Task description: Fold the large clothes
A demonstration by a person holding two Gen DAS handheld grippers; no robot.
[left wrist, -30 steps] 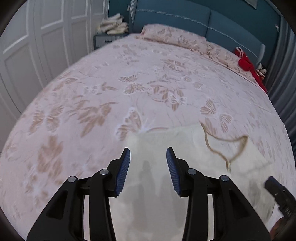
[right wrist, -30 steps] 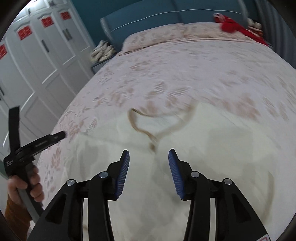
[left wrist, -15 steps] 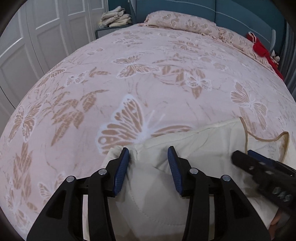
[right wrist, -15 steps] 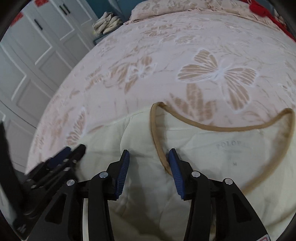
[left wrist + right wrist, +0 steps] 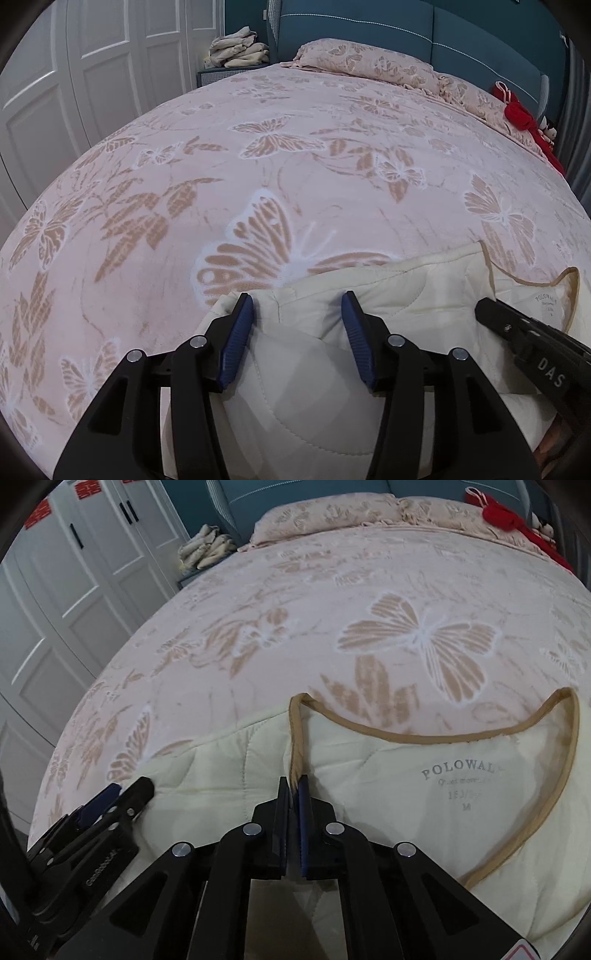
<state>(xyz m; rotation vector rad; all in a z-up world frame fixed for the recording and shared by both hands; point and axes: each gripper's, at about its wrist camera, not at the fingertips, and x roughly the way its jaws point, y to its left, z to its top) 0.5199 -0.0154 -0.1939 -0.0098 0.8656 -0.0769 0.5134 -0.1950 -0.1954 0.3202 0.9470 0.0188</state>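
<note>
One cream quilted garment (image 5: 406,797) was spread near the bed's (image 5: 295,177) foot edge. Its tan-trimmed neckline was pinched by the right hand-held gripper (image 5: 293,786); the left hand-held gripper (image 5: 297,306) was held wide over one shoulder.

Inside the neckline of the cream quilted garment (image 5: 424,768) you can read a printed label (image 5: 460,782): "POLOWAL" with the last letters cut off by a fold, a smaller line below it too faint to read, then digits starting "1", then "M". On the right gripper (image 5: 535,354), to the garment's right in your left view, white letters read "DAS". The left gripper (image 5: 96,856) carries white lettering too blurred to read.
</note>
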